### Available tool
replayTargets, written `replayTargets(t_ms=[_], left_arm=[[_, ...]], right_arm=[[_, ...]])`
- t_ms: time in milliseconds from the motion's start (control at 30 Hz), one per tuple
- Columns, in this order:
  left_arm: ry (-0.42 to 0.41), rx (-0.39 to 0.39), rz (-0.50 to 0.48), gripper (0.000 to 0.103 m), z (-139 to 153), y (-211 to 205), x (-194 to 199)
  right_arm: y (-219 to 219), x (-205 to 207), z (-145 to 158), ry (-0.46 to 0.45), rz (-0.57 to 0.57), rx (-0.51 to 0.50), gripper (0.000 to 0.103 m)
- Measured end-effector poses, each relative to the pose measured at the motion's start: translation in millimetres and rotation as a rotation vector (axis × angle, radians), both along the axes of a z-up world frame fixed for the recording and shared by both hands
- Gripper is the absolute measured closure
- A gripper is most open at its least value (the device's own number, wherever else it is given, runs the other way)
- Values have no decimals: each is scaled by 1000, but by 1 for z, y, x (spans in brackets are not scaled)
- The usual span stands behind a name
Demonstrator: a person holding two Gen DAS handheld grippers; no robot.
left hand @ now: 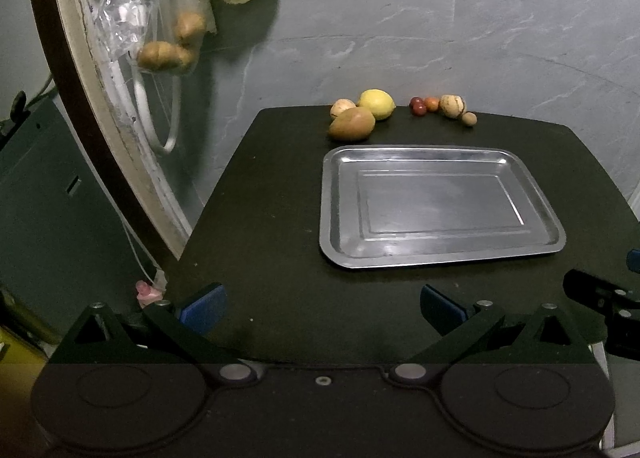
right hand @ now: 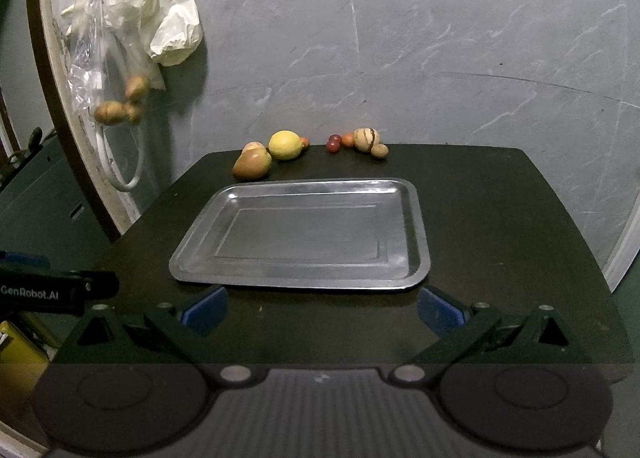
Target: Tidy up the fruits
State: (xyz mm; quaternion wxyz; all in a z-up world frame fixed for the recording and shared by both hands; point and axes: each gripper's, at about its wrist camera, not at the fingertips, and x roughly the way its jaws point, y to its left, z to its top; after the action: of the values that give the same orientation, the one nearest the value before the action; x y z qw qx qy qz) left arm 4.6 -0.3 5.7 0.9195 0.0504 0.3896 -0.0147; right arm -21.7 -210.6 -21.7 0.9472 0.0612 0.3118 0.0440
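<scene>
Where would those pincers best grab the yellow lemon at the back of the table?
Probably across the lemon's plump middle, coming from above with the fingers reaching in from the tray side. Its rounded belly gives the widest hold. A mango sits close at its front-left, with the wall right behind, so a low sideways approach looks cramped. Both the left gripper and right gripper are open, holding nothing.

I see a dark table against the grey wall. A bare metal tray lies mid-table. Along the far edge sit a mango, a lemon, some small red fruits, possibly grapes, and a striped fruit.
</scene>
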Motion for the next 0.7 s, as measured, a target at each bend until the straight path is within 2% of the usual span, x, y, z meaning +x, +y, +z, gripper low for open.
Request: replayTargets(t_ms=[233,700], left_arm=[[18,-12,-25,1,-5,21,29],[38,-29,-118,1,-16,72,122]], right_arm=[[20,22,0,14,-21,-15,0],[80,84,-4,19,-79,-32,0]])
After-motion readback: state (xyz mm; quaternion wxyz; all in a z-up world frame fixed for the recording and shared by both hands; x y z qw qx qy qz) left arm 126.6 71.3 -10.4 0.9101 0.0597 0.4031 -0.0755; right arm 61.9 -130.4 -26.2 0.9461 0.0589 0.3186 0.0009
